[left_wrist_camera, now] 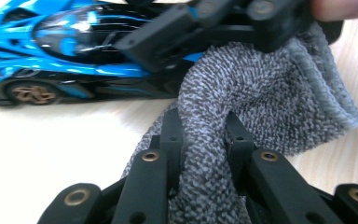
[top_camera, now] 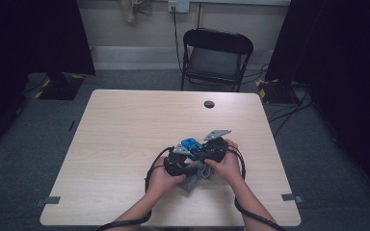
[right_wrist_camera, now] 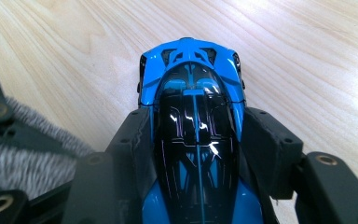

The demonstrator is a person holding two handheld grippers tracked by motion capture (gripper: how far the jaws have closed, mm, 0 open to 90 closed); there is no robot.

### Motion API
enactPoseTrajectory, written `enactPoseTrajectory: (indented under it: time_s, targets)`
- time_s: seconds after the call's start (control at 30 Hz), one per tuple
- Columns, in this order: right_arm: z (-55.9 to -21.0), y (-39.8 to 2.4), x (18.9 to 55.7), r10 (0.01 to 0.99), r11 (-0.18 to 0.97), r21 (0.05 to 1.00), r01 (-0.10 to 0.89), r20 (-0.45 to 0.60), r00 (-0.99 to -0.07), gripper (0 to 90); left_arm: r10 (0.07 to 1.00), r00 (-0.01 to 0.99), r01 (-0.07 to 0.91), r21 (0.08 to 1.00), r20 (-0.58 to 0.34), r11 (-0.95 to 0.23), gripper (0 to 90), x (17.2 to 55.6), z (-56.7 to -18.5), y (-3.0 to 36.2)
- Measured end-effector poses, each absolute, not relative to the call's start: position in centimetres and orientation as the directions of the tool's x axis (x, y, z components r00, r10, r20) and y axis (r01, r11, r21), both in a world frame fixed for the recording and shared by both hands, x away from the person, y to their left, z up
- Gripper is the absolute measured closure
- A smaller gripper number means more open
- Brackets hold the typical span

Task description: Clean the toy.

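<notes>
High view shows one wooden table (top_camera: 125, 139), one blue toy car (top_camera: 191, 144), one grey cloth (top_camera: 192, 179), two grippers and two hands. Beyond the table stands one black folding chair (top_camera: 216, 57), and one small dark round cap (top_camera: 209, 104) sits in the tabletop far ahead of the grippers.

The left gripper (left_wrist_camera: 204, 133) is closed on the grey cloth (left_wrist_camera: 261, 107): in the left gripper view a bunched fold of it is pressed between the two black jaws, and the rest of the cloth spreads ahead and to the right of them. The blue toy car (left_wrist_camera: 51, 51) lies just ahead of this gripper, to the left, with its wheels on the table.

The right gripper (right_wrist_camera: 196, 140) holds the car (right_wrist_camera: 193, 93) by its two sides; the jaws press on the body, and the nose of the car points away past the fingertips. The cloth (right_wrist_camera: 23, 149) is just beside this gripper, at its left.

Both grippers are close together, near the person's edge of the table. Ahead of them and on both sides the tabletop is bare and gives wide room; the near edge is close behind the hands.
</notes>
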State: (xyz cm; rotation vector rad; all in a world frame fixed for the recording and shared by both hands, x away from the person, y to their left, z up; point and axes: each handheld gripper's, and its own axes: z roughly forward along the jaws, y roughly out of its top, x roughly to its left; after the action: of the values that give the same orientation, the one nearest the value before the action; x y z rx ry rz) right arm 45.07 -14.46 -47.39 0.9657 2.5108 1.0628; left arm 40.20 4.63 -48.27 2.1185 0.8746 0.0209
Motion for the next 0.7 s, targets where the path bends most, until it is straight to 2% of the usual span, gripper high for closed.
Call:
enactPoseTrajectory:
  time_s: [0.47, 0.7]
  targets:
    - [-47.4, -14.5, 45.0, 0.664, 0.512, 0.712, 0.48, 0.026, -0.748, 43.7, 0.628, 0.732, 0.596, 0.695, -0.264, -0.402, 74.7, 40.9, -48.1, 6.2]
    - [-47.5, -14.6, 45.0, 0.661, 0.51, 0.717, 0.476, 0.027, -0.75, 43.7, 0.677, 0.679, 0.631, 0.698, -0.284, -0.339, 74.7, 41.6, -48.3, 8.2]
